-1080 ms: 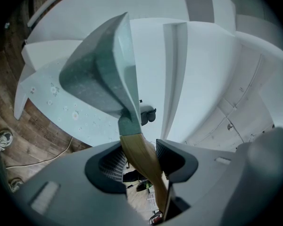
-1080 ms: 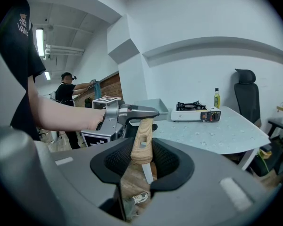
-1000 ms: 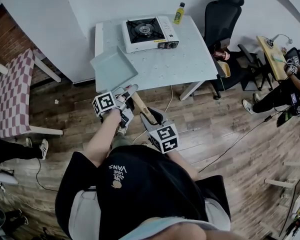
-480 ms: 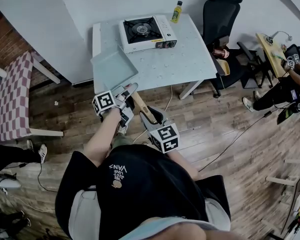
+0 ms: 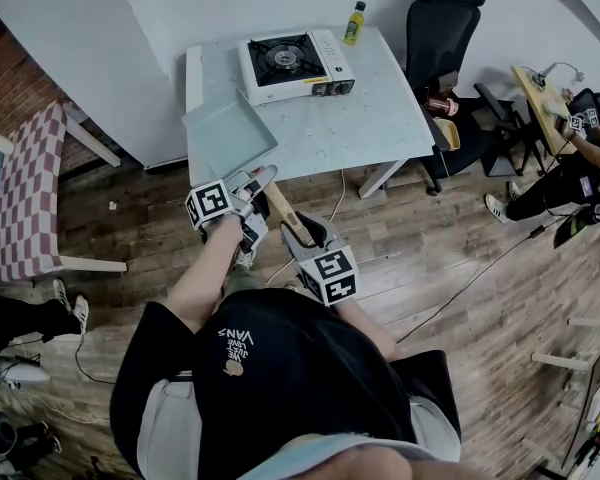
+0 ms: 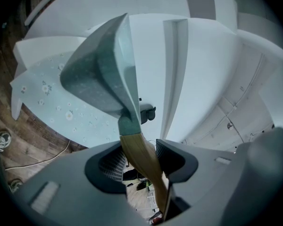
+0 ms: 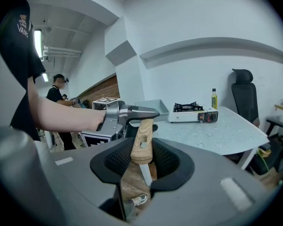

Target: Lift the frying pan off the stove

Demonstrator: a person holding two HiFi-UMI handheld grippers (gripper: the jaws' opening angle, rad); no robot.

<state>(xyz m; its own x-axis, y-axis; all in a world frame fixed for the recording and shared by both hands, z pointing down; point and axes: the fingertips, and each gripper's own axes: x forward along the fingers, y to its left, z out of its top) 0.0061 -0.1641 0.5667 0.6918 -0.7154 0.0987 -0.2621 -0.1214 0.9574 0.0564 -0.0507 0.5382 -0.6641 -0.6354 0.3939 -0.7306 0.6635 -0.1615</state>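
Pinching the wooden handle [image 5: 285,215] just behind the pan body, the left gripper [image 5: 261,181] likely takes most of the weight. The right gripper [image 5: 303,234], at 5 o'clock of it, is clamped on the handle's tail, probably to stop the square frying pan [image 5: 230,133] tipping. The pan sits over the near-left corner of the table [image 5: 380,118], at 7 o'clock of the gas stove [image 5: 295,63] and well apart from it, so the lift looks done.

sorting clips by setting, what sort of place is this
Probably an office or lab room used as a mock kitchen, not a home: a portable gas stove on a plain table, an office chair, and a cable across the wood floor.
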